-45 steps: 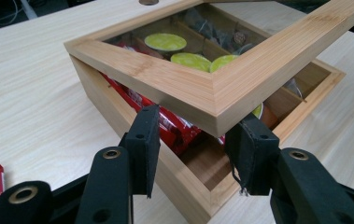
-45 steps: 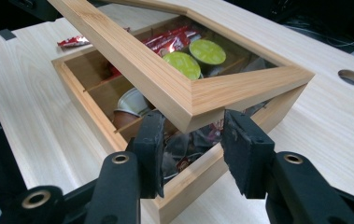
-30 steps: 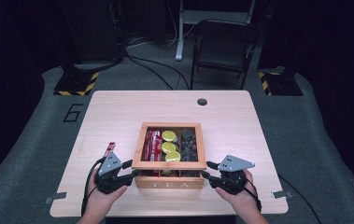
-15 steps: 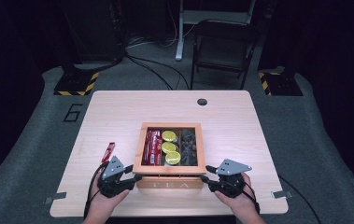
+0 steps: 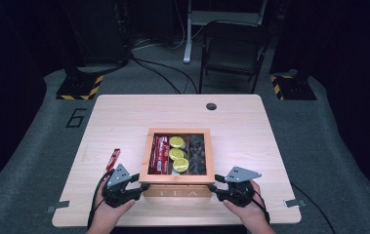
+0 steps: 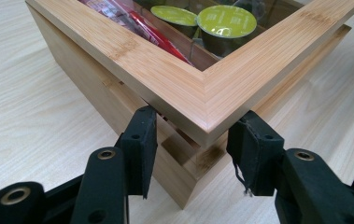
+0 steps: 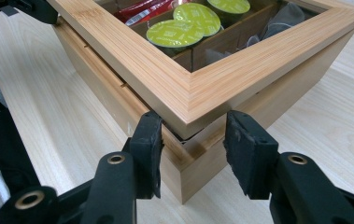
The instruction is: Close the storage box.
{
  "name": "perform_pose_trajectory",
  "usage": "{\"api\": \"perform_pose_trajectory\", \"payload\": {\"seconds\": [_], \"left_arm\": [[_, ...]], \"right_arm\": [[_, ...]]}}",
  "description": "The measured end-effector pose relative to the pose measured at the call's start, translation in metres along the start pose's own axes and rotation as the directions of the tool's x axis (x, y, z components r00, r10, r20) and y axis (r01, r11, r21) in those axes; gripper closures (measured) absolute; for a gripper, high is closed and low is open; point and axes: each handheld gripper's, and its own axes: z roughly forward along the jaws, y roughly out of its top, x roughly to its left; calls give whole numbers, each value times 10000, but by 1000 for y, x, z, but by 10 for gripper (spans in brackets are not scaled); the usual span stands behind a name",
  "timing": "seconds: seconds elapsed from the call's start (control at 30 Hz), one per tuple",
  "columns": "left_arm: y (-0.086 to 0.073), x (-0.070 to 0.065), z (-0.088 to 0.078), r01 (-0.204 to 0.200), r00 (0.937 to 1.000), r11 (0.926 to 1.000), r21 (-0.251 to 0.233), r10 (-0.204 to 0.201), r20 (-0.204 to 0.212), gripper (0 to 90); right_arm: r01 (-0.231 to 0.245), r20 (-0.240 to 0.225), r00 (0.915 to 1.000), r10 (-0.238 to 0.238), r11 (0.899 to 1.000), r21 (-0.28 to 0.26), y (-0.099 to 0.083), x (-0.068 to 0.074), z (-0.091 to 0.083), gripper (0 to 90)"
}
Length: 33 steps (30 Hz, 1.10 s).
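Note:
A bamboo tea box (image 5: 177, 192) stands near the table's front edge, and its glass-windowed lid (image 5: 147, 156) sits slightly raised off the base at the front. Under the glass lie red packets (image 5: 160, 153), yellow-green pods (image 5: 176, 154) and dark pods (image 5: 197, 153). My left gripper (image 5: 141, 187) straddles the lid's front left corner (image 6: 202, 116), pads against both edges; its jaws have just been opening a little. My right gripper (image 5: 213, 187) grips the front right corner (image 7: 188, 112) in the same way. A gap between lid and base shows in both gripper views.
A loose red packet (image 5: 113, 159) lies on the table left of the box. A round cable hole (image 5: 211, 106) sits near the far edge. A chair (image 5: 231, 48) and floor stands are beyond the table.

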Motion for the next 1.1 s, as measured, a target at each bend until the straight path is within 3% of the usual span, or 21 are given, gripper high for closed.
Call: {"api": "perform_pose_trajectory", "payload": {"seconds": [0.2,0.33,0.57,0.7,0.87,1.0,1.1], "left_arm": [[0,1,0,-185,9998,9998,69,186,-31,501],[-2,0,2,-60,10000,9998,196,59,35,495],[-2,0,3,-182,9998,9995,268,179,106,482],[-3,-1,3,-150,9999,9996,226,150,26,475],[-3,-1,5,120,9997,9994,319,-127,215,423],[-3,-1,5,-42,9999,9994,353,37,145,422],[-3,-2,5,59,9999,9994,337,-63,126,412]], "right_arm": [[61,81,9999,-62,10000,76,-1,1,1,561],[-19,-4,10000,19,9998,217,-1,1,2,549],[-71,-41,10000,73,9991,424,-1,1,4,537],[-149,26,9999,148,9989,442,-1,2,5,533],[-119,56,9999,115,9982,589,-1,2,5,528],[-149,87,9999,144,9980,612,-2,3,6,528],[-140,101,9999,134,9979,633,-1,3,6,522]]}}
